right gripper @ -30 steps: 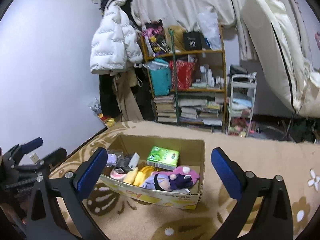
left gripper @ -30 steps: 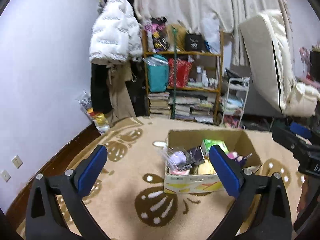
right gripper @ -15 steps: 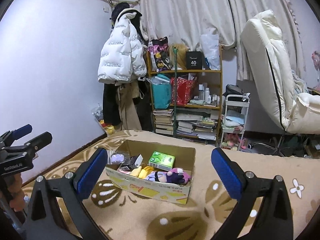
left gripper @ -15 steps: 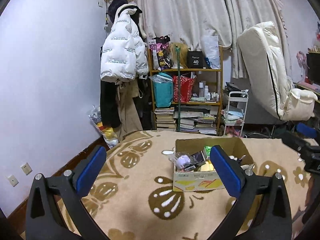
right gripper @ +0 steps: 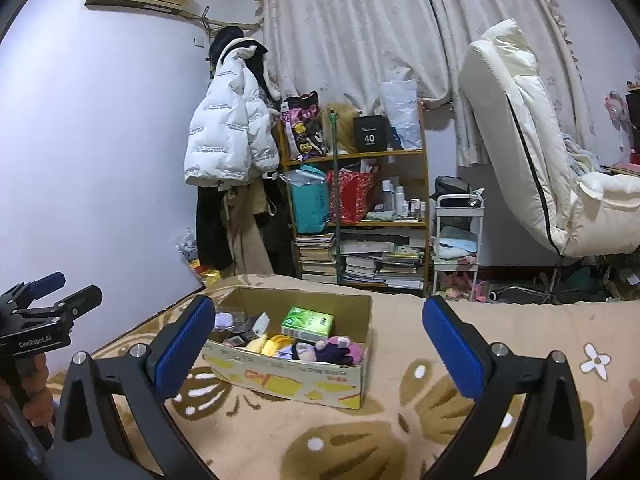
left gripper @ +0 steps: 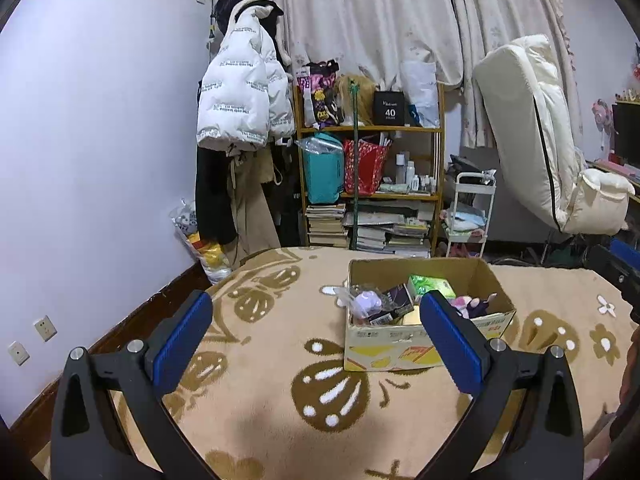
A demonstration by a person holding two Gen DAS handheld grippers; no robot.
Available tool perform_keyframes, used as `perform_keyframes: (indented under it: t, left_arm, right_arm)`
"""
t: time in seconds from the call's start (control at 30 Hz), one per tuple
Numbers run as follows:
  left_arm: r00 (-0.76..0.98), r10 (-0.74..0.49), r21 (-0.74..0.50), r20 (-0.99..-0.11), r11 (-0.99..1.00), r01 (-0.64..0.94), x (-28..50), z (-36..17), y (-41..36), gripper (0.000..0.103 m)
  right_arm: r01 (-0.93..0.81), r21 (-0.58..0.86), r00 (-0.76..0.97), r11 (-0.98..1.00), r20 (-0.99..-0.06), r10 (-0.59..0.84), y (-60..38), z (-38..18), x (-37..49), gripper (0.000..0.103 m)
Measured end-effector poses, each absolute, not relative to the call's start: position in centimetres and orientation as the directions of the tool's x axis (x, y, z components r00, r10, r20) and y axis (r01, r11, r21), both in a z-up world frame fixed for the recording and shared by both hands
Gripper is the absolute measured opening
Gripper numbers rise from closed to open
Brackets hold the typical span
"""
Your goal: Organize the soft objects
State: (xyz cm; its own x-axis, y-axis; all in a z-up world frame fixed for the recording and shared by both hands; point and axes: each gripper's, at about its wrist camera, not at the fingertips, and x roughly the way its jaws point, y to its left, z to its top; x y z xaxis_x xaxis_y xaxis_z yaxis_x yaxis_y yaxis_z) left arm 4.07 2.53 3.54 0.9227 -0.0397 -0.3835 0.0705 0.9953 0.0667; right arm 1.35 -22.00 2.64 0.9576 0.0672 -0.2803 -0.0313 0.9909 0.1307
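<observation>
We hold our left gripper (left gripper: 316,330) and right gripper (right gripper: 314,338) above the patterned blanket (left gripper: 260,360), both with jaws wide apart and gripping nothing. The cardboard box (right gripper: 304,386) sits on the blanket ahead of us, holding a green tissue pack (right gripper: 307,323), a purple plush toy (right gripper: 334,352), a yellow soft item (right gripper: 267,346) and a bagged lilac plush (left gripper: 366,303).

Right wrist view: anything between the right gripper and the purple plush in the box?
Nothing visible. The right gripper is open and above the blanket; the purple plush lies in the cardboard box by its near wall, top exposed.
</observation>
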Motion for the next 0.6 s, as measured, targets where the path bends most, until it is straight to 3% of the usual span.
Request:
perform_keyframes:
  t: [0.6]
  left_arm:
    - [0.902, -0.057, 0.127, -0.428, 0.984, 0.122, 5.2, 1.2, 0.6, 0.102]
  right_arm:
    - [-0.017, 0.11, 0.94, 0.994, -0.336, 0.054, -22.5, 1.0, 2.3, 0.103]
